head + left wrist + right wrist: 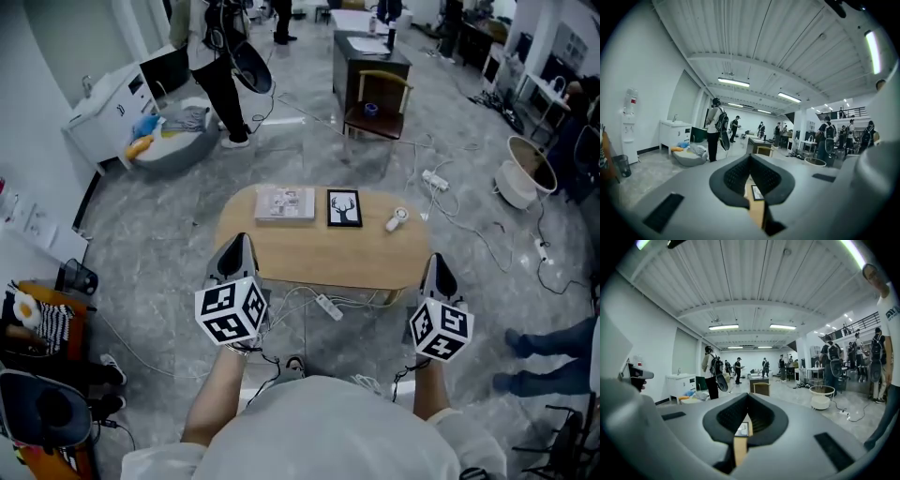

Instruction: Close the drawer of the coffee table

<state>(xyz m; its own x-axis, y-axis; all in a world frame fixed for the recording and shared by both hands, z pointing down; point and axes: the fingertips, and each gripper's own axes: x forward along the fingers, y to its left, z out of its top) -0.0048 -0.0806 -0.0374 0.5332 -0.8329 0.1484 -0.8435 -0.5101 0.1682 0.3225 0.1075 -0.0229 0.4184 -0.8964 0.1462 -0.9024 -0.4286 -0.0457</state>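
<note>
Head view: left gripper [238, 244] and right gripper [437, 264] both pinched shut, empty, clear of coffee table [319, 258]; drawer unseen, might be left ajar.

Cables [323, 305] strewn by coffee table [319, 264], book [285, 202], picture frame [344, 207] along far edge, near strip bare

Counts around the coffee table

One coffee table [323, 255] is standing at the centre, with three things lying on top: one book [285, 203] at 11 o'clock, one framed deer picture [344, 208] at 12, one small white device [397, 219] at 1. Two grippers are showing: the left gripper [238, 246] at 7 o'clock, the right gripper [437, 265] at 5. One chair [377, 105] is standing at 12 o'clock beyond the table, and one power strip [328, 307] is lying at 6.
</note>
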